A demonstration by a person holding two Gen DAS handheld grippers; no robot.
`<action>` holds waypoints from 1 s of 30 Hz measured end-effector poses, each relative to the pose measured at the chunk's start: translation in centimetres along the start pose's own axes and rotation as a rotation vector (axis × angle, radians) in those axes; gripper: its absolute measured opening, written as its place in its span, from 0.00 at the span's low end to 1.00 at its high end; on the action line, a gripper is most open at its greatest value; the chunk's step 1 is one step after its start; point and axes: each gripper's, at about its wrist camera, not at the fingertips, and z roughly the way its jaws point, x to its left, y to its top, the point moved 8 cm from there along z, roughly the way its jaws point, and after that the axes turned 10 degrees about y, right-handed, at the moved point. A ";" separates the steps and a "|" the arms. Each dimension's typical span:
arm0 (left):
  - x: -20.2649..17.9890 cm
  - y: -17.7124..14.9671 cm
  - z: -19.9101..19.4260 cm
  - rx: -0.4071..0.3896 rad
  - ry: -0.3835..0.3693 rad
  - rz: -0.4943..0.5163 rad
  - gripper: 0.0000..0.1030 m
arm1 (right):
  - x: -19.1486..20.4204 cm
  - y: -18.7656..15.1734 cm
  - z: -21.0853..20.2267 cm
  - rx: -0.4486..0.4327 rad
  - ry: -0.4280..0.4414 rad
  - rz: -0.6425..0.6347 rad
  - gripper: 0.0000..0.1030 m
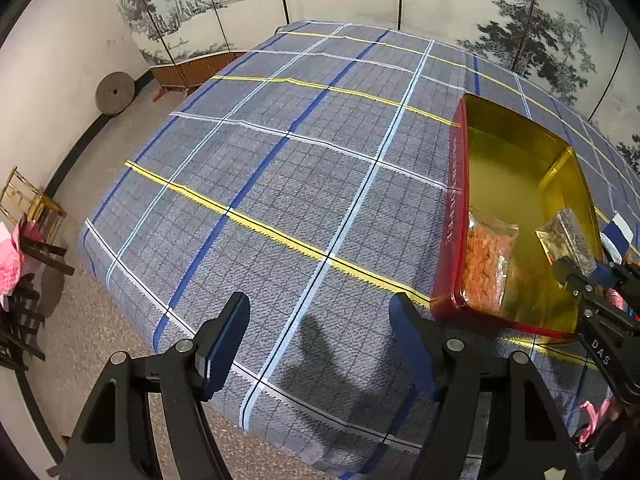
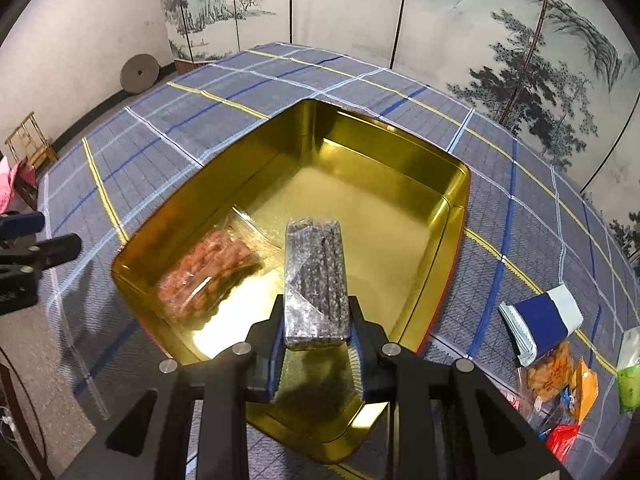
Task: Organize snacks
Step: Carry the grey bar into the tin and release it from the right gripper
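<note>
Right gripper is closest to my view, and it's clamped on a clear pack of dark snack sticks, pinched by its near end so the rest pokes forward over the gold tin. Pretty sure that hold is deliberate: grabbing one end lets the far end go down into the tin first without the fingers hitting the wall.

Just ahead and to the left of that pack, an orange snack bag is already lying on the tin floor against the left wall, which leaves the middle and right side free. So I reckon the dark pack belongs right beside it.

Off to the right of the gripper, on the plaid cloth, the unsorted pile waits next to a blue and white pouch.

Left gripper hangs over bare cloth with its jaws wide apart, nothing between them, the tin near its right side. Probably parked there so it doesn't crowd the drop.
</note>
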 end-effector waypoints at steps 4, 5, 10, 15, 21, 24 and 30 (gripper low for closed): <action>0.6 -0.1 0.0 0.009 -0.005 -0.024 0.67 | -0.3 -0.2 0.5 0.013 -0.001 0.006 0.26; 0.8 -0.2 0.0 0.011 -0.006 -0.028 0.67 | -0.3 -0.3 0.6 0.016 0.001 0.007 0.26; 0.9 -0.6 0.0 0.021 -0.017 -0.031 0.67 | -0.3 -0.7 1.2 0.034 -0.001 0.011 0.26; 0.7 -1.0 0.0 0.030 -0.024 -0.034 0.67 | -0.2 -0.6 1.4 0.032 -0.003 0.012 0.26; 0.2 -1.1 -0.3 0.028 -0.033 -0.028 0.67 | -0.2 -0.6 1.4 0.028 0.002 0.027 0.26; -0.1 -1.1 -0.7 0.021 -0.041 -0.023 0.67 | -0.3 -0.5 1.0 0.011 0.013 0.037 0.27; -2.0 -1.0 -1.8 0.000 -0.075 0.017 0.67 | -0.9 -0.1 -1.8 -0.050 0.037 0.064 0.35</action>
